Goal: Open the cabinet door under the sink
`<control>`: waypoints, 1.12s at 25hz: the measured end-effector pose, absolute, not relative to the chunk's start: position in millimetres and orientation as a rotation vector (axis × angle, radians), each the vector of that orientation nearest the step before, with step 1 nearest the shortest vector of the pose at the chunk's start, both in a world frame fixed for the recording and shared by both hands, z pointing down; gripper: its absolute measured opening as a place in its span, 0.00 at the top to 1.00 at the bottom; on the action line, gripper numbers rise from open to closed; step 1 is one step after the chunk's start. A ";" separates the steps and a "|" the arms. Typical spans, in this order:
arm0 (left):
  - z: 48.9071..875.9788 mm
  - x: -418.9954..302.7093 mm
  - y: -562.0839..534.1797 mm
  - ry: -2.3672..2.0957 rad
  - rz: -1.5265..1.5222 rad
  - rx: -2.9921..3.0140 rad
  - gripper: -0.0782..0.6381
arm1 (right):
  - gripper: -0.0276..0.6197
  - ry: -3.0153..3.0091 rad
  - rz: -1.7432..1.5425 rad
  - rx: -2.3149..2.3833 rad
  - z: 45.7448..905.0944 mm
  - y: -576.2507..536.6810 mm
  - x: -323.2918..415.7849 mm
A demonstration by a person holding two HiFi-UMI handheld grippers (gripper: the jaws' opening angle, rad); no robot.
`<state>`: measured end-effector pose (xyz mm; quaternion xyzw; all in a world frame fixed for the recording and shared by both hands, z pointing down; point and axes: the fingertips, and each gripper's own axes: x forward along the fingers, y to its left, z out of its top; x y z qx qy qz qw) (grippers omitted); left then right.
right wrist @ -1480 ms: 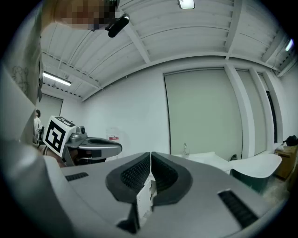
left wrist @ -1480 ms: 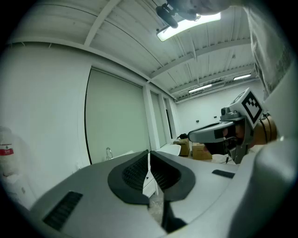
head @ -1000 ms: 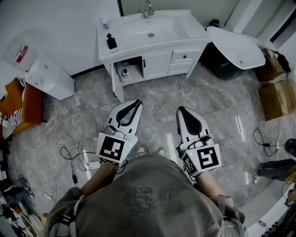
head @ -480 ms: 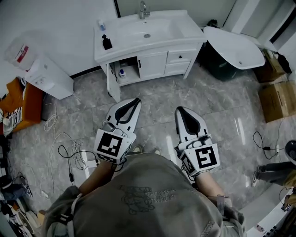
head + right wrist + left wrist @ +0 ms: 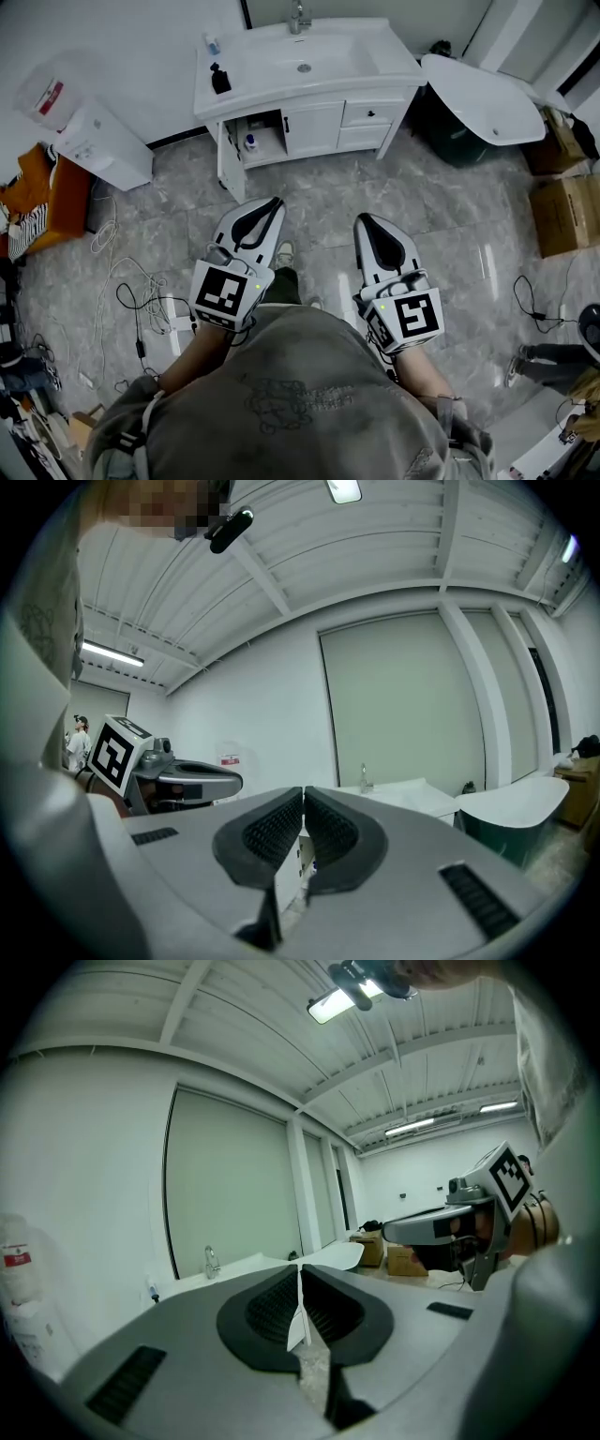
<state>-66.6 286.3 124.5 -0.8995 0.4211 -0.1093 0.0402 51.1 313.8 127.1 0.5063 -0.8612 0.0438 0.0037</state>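
Head view: the cabinet door (image 5: 227,161) under the sink (image 5: 302,56) stands swung open at the vanity's left end. The left gripper (image 5: 272,202) and right gripper (image 5: 364,221) hang well short of it. Left gripper view: jaws pressed together, empty. Right gripper view: jaws likewise together, holding nothing.

Head view: from above the person's shoulders, steeply down onto the grey floor (image 5: 450,216), with the left gripper (image 5: 274,202) and right gripper (image 5: 364,221) close below and the sink cabinet (image 5: 319,127) farther off near the top edge. Left and right gripper views: each from just behind its own jaws, low and nearly level, facing the white wall (image 5: 84,1194) ahead. All three views share the sink cabinet, and each gripper view catches the other gripper at its inner edge
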 end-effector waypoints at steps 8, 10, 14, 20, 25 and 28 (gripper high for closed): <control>139.1 -74.2 256.4 1.307 -0.331 -2.752 0.85 | 0.91 -2.692 0.121 1.581 141.9 282.1 50.4; 142.4 -74.8 245.2 1.313 -0.330 -2.755 0.85 | 0.91 -2.686 0.132 1.571 146.2 272.7 50.5; 143.4 -72.1 219.8 1.307 -0.326 -2.759 0.85 | 0.91 -2.679 0.148 1.564 152.2 249.9 48.7; 152.6 -74.9 176.1 1.314 -0.349 -2.777 0.85 | 0.91 -2.649 0.187 1.522 166.1 208.1 42.1; 161.9 -84.1 128.0 1.316 -0.385 -2.795 0.85 | 0.91 -2.601 0.266 1.529 174.4 163.0 36.9; 166.2 -89.3 95.5 1.319 -0.405 -2.811 0.85 | 0.91 -2.592 0.290 1.536 177.4 131.2 33.1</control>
